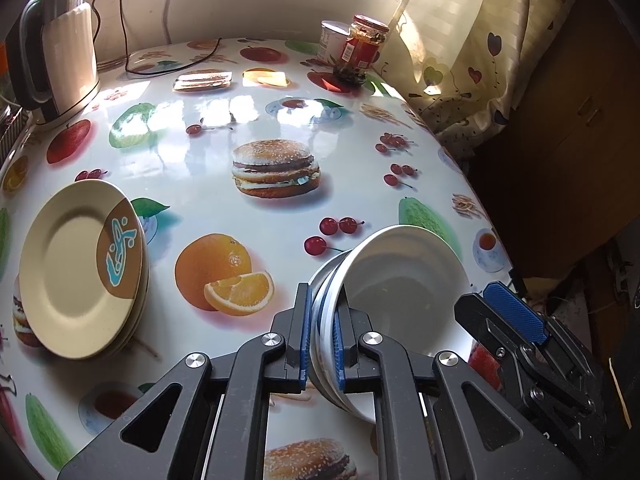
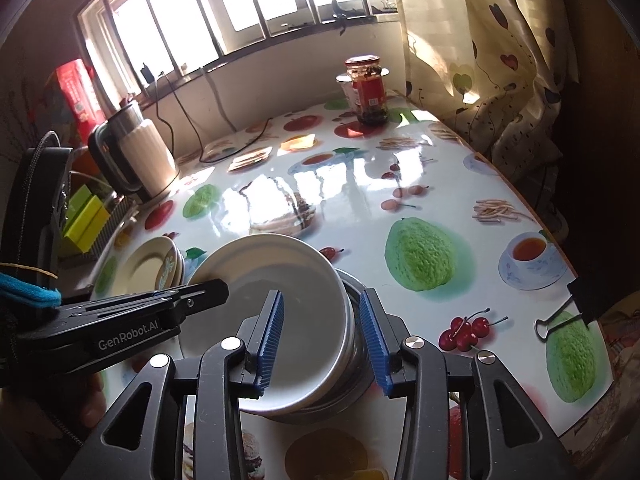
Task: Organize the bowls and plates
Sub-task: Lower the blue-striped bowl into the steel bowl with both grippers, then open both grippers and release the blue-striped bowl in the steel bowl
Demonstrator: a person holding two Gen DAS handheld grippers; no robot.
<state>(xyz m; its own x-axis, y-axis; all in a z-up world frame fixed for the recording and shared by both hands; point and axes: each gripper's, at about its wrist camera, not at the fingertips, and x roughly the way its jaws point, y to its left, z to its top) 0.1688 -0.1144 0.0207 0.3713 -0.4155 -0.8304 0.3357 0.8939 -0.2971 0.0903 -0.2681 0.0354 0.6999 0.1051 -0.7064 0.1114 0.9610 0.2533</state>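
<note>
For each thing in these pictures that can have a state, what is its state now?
Left gripper: shut on the stacked bowls' rims.
Right gripper: open, straddling the white bowl's rim without pinching it.
White ceramic bowl: topmost, tilted.
Stacked bowls: nested, leaning.
Cream plates with brown patch: stacked, flat on the table.
Glass jar with red label: upright, lidded.
White electric kettle: upright, closed.

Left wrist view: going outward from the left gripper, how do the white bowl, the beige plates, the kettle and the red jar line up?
1. White bowl: pinched in the left gripper.
2. Beige plates: left, near edge.
3. Kettle at far left and red jar at far right: too close to call.
</note>
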